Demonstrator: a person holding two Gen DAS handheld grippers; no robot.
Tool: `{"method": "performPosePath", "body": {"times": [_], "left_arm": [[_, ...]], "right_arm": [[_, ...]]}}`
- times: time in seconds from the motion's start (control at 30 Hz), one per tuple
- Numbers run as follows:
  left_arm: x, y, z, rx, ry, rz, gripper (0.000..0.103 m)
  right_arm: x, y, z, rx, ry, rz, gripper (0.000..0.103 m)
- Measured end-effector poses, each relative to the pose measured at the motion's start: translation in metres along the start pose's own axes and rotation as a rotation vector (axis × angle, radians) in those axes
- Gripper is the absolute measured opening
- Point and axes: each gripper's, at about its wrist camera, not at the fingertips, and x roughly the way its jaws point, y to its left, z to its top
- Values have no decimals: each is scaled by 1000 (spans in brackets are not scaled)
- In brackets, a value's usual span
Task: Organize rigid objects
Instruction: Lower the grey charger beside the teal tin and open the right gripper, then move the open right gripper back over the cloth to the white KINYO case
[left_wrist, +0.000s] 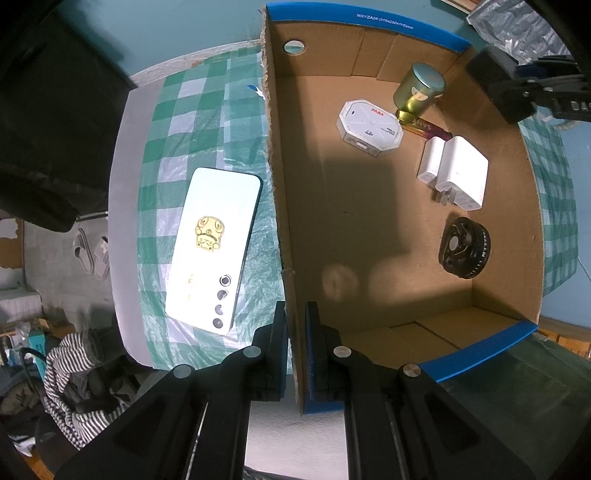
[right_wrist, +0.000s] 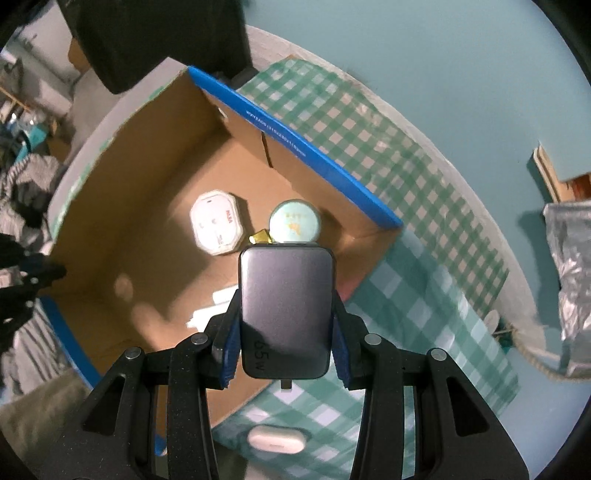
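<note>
1. My left gripper (left_wrist: 295, 328) is clamped tight on the cardboard box (left_wrist: 275, 177) wall, down at 6 o'clock.
2. My right gripper (right_wrist: 284, 343) is squeezing a grey charger (right_wrist: 284, 310), hanging over the box's corner.
3. The phone (left_wrist: 212, 247) is lying outside the box at 9 o'clock on the checked cloth (left_wrist: 199, 122).

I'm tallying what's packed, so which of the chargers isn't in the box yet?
The dark grey charger, clamped in the right gripper above the cardboard box. The two white chargers already lie side by side on the box floor.
</note>
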Motion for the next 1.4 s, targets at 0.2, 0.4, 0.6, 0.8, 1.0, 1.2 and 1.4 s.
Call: {"method": "performPosePath", "body": {"times": [0.2, 0.4, 0.6, 0.8, 1.0, 1.2, 1.4], "left_arm": [[0, 0, 0, 3, 2, 2, 8], [0, 0, 1, 4, 2, 2, 8], [0, -2, 2, 11, 1, 2, 8], [-1, -3, 2, 14, -2, 2, 8], [-2, -3, 2, 18, -3, 4, 8], [-2, -3, 2, 22, -4, 6, 8], [-3, -4, 2, 29, -2, 9, 8]], "right_arm": [[11, 6, 6, -15, 8, 7, 41], [17, 11, 7, -25, 18, 5, 40], [1, 3, 11, 12, -30, -9, 40], [-10, -3, 8, 30, -33, -19, 44], [-23, -1, 0, 39, -50, -18, 51], [-34, -3, -12, 53, -56, -22, 55], [-44, -9, -25, 88, -63, -20, 57]]}}
